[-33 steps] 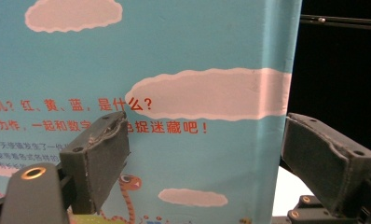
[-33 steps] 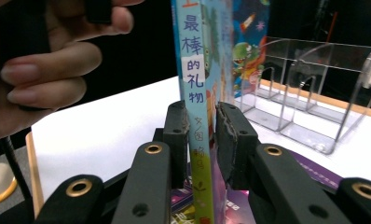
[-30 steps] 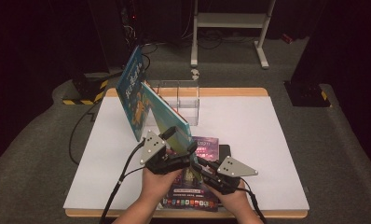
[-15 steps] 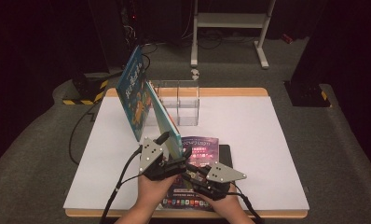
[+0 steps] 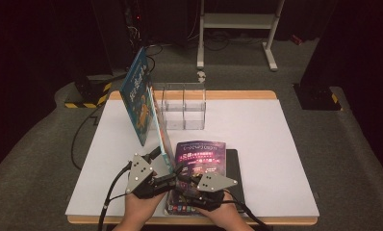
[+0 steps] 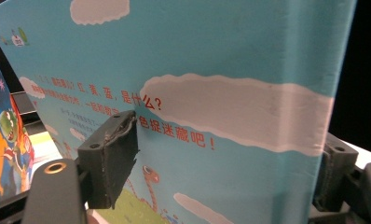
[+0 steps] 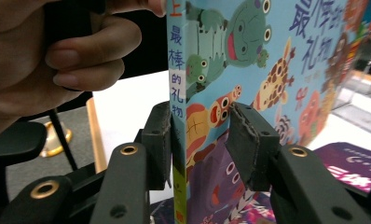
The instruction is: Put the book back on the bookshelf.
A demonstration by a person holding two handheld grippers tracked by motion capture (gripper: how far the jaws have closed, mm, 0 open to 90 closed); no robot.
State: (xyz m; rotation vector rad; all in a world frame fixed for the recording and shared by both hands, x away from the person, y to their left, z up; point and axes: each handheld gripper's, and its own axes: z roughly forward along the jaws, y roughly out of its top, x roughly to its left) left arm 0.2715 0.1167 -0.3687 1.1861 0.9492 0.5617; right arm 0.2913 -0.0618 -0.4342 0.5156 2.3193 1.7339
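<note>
Blue picture book [image 5: 140,98] raised steeper toward upright, right gripper [image 7: 200,140] jaws opening, left gripper [image 6: 221,163] jaws closing in

The high view looks from above the person's side of the white table [image 5: 276,144], facing forward and down, far enough back to take in the whole tabletop, the floor around it and a metal stand [image 5: 237,29] beyond. The left gripper view rides on the left gripper [image 5: 153,168] and looks along its jaws, very near the back cover of the blue picture book [image 6: 197,93]. The right gripper view looks along the jaws of the right gripper [image 7: 200,140], close to the same book's spine and front cover (the purple book [image 7: 351,161] lies just past it). All three views share the blue book; the high and right gripper views also share the purple book.
</note>
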